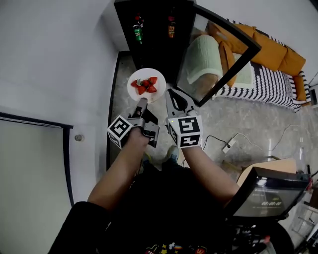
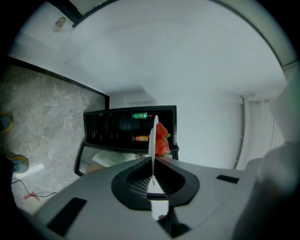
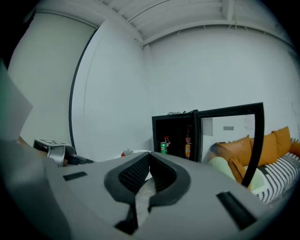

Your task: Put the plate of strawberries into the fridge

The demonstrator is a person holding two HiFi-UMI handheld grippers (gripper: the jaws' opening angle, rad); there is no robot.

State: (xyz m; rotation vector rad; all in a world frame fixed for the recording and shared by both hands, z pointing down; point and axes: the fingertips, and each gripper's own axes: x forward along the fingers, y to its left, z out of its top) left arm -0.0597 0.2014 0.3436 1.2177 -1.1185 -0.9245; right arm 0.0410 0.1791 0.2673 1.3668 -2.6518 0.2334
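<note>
The left hand-held gripper (image 1: 142, 102) is clenched on the near rim of a round white plate (image 1: 136, 77) carrying a small heap of red strawberries (image 1: 145, 86). In the left gripper view the plate (image 2: 152, 133) shows edge-on, rising straight out from between the pinched jaws, with the strawberries (image 2: 161, 139) on its right face. In the head view the plate is held in the air just in front of a small black fridge (image 1: 149, 15), above the grey marbled floor (image 1: 238, 124).

The fridge's glass door with a black frame (image 1: 233, 28) stands swung open to the right. Inside, a green can (image 1: 137, 32) and an orange bottle (image 1: 171, 27) stand side by side on a shelf.

The right hand-held gripper (image 1: 171, 92) hangs just right of the plate, apart from it. Its own view shows the jaw tips pressed together with nothing between them.

Beyond the open door sits an orange sofa (image 1: 271, 49) with a pale green cushion (image 1: 203, 57).
</note>
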